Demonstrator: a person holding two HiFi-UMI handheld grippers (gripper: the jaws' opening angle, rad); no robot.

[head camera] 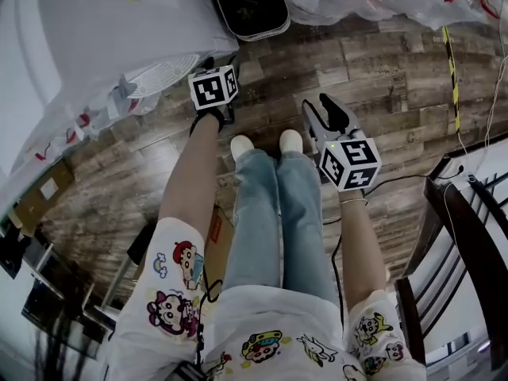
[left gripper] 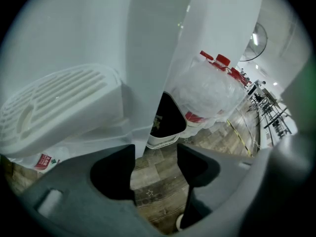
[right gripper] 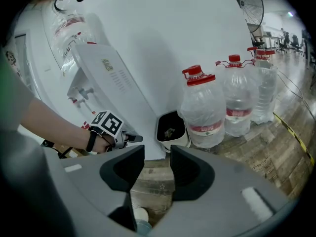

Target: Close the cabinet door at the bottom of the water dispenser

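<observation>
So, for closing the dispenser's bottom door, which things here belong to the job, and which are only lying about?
Job: water dispenser; left gripper, open, close to it. The door itself I cannot make out.
Lying about: water bottles; black bin; standing fan; cardboard box.

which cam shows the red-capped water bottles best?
Right gripper view: the water bottles stand side by side, caps to base. Left gripper view sees them end-on, overlapping; head view crops them at its top edge.
</observation>
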